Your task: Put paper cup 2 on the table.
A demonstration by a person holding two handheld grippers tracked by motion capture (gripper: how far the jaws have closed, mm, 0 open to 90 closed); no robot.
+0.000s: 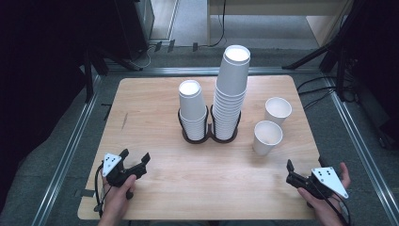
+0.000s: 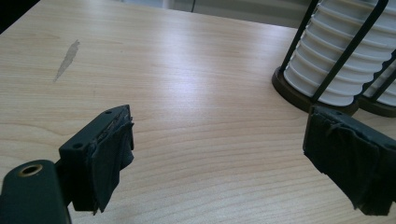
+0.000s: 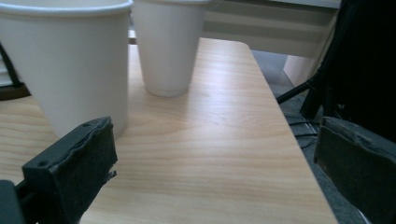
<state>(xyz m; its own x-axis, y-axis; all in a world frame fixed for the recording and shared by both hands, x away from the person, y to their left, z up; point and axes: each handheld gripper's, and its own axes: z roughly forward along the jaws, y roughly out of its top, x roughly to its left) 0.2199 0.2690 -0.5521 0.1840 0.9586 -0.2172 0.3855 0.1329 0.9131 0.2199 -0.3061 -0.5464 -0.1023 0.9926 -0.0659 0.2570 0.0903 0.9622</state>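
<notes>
Though nothing is gripped yet, reads left to right as follows
Left gripper (image 1: 136, 162): black two-jaw tool in the left hand (image 1: 120, 195), at the near left of the pale wooden table (image 1: 155, 188); jaws spread apart with bare tabletop between the pads (image 2: 112, 161) in the left gripper view; holding nothing
Short stack of white paper cups (image 1: 192, 108): seated in the left ring of the black wire double holder (image 1: 194, 137), mid-table; nested tight, so likely to come up as a stiff, heavier column and to drag on the wires
Tall stack of white ribbed-looking paper cups (image 1: 230, 94): in the right ring, just beside the short stack; top-heavy by the look of it, best left unbumped
Near loose white paper cup (image 1: 267, 137): upright, mouth open, right of the holder and nearest the right gripper; looming just past the left jaw in the right gripper view (image 3: 70, 65)
Handling: probably very light, thin-walled, easily crushed and easily tipped; smooth sides likely a little slippery; best taken on the wall below the rolled rim, jaws across the width, with gentle pressure only
Far loose white paper cup (image 1: 277, 109): upright behind the near one, close to it but apart; same soft handling
Right gripper (image 1: 303, 175): black, in the right hand (image 1: 329, 197) at the near right edge; jaws wide and unloaded, table and floor between them
</notes>
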